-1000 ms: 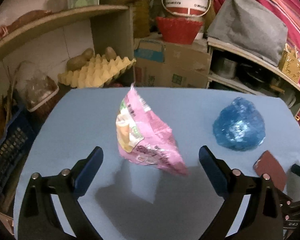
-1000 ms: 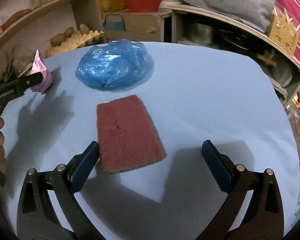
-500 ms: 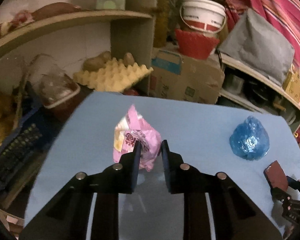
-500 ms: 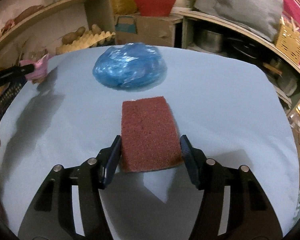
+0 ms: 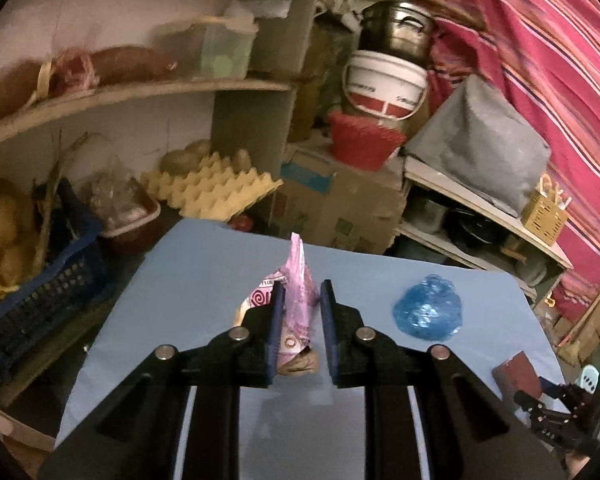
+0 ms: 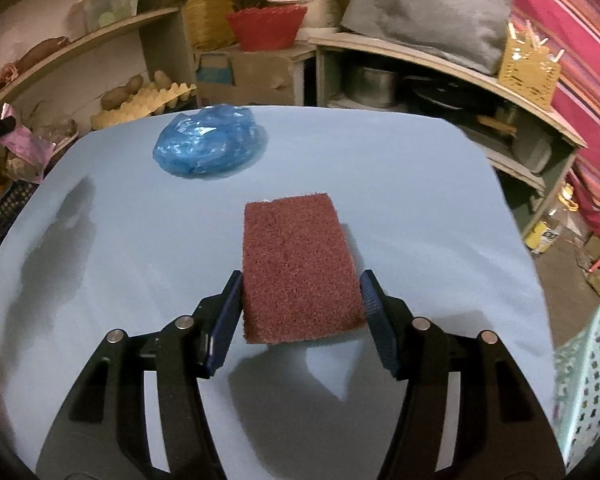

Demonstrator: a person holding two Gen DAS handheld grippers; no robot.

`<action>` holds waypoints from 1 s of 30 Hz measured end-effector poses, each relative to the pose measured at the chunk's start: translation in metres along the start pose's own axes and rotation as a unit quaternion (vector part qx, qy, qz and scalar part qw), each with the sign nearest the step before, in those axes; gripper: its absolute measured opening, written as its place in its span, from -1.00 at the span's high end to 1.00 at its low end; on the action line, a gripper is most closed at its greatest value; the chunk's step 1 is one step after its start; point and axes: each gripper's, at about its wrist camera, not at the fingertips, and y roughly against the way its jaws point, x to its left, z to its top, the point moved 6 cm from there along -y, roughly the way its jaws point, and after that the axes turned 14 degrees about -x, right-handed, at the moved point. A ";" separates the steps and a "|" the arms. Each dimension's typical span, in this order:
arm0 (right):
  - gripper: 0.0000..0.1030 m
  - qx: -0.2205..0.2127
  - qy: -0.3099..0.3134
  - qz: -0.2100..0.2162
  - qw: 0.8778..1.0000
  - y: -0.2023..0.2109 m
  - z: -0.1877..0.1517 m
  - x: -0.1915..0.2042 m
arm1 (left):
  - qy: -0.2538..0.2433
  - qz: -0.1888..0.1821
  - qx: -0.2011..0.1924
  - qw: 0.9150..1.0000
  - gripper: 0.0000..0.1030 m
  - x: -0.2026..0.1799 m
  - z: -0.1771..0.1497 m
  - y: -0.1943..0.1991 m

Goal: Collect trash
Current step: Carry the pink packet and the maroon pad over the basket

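Note:
A crumpled pink snack wrapper [image 5: 299, 314] hangs above the blue table [image 5: 188, 280], and my left gripper [image 5: 302, 286] is shut on it. The same wrapper [image 6: 24, 148] shows at the far left of the right wrist view. My right gripper [image 6: 301, 276] is shut on a reddish-brown scouring sponge [image 6: 298, 256], held just above the table [image 6: 400, 168] with its shadow beneath. A crumpled blue plastic bag [image 6: 210, 146] lies on the table beyond the sponge, and it sits right of the wrapper [image 5: 428, 310] in the left wrist view.
A pale teal perforated basket [image 6: 588, 380] stands off the table's right edge. A dark blue crate [image 5: 40, 300] sits left of the table. Behind it are an egg tray [image 5: 212, 188], a cardboard box [image 5: 332, 204] and cluttered shelves.
Both grippers went from wide open to shut, the left on the pink wrapper, the right on the sponge. Both have since lifted their items off the table.

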 end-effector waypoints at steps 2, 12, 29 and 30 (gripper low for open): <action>-0.14 -0.005 -0.002 -0.006 1.000 0.011 -0.001 -0.008 | -0.004 -0.013 0.001 1.000 0.63 -0.013 -0.003 0.007; -0.14 -0.009 0.020 -0.038 0.999 0.061 -0.020 -0.046 | -0.087 -0.044 0.069 0.993 -0.36 -0.076 -0.075 0.035; -0.14 -0.012 0.013 -0.052 0.998 0.092 -0.033 -0.072 | -0.131 0.036 0.168 0.976 -0.24 -0.062 -0.121 0.004; -0.14 -0.014 0.011 -0.052 0.998 0.092 -0.032 -0.072 | -0.130 0.034 0.171 0.976 0.26 -0.061 -0.123 0.004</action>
